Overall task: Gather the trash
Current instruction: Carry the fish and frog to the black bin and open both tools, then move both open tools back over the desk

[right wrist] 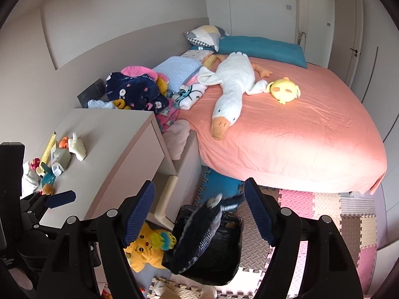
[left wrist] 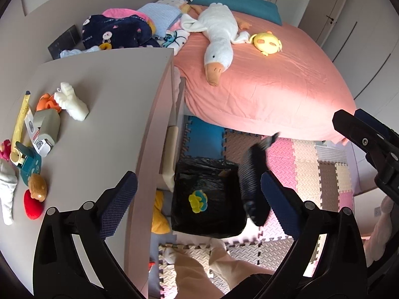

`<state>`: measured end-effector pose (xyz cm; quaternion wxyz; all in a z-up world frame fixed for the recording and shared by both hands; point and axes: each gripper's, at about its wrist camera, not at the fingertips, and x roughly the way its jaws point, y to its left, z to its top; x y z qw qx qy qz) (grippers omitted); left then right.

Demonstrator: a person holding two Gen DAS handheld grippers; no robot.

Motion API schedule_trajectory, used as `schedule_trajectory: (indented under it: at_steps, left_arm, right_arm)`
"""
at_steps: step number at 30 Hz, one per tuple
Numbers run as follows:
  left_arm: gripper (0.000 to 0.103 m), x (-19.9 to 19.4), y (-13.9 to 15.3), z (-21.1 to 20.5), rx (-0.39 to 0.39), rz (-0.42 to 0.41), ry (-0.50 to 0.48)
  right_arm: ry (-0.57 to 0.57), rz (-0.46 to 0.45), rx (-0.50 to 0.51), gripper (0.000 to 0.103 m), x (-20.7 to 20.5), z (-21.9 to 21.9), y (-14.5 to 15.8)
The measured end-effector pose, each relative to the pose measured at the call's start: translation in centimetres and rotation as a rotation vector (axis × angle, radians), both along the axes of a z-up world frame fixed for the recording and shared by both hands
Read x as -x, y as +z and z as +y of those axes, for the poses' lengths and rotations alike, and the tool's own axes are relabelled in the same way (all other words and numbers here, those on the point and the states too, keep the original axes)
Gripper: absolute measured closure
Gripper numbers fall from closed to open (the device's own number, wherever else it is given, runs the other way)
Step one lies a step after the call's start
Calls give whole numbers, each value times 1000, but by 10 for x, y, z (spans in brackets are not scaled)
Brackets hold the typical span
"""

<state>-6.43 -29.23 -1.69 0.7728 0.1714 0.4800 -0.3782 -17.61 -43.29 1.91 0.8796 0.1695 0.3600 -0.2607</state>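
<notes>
A bin lined with a black bag (left wrist: 219,224) (right wrist: 224,269) stands on the foam mat beside the cabinet. A small yellow and blue item (left wrist: 198,200) lies inside it. A dark, scaly fish toy (left wrist: 249,174) (right wrist: 199,231), blurred, hangs in the air over the bin's rim with no pad pressing on it. My left gripper (left wrist: 198,175) is open wide above the bin. My right gripper (right wrist: 199,183) is open too, with the fish loose between its fingers. In the left wrist view the right gripper (left wrist: 346,117) shows at the right edge.
A beige cabinet (left wrist: 104,114) (right wrist: 104,134) with several small toys stands left of the bin. The pink bed (left wrist: 274,87) (right wrist: 299,137) carries a white goose plush (left wrist: 219,39) and a yellow plush (left wrist: 266,42). A yellow star plush (right wrist: 143,249) and a person's feet (left wrist: 194,274) are on the floor.
</notes>
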Motion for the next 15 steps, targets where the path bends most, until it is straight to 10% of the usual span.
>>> schedule_trajectory:
  at_steps: [15]
  left_arm:
    - [7, -4, 9, 12, 25, -49, 37]
  right_arm:
    - [17, -22, -11, 28, -5, 1, 3]
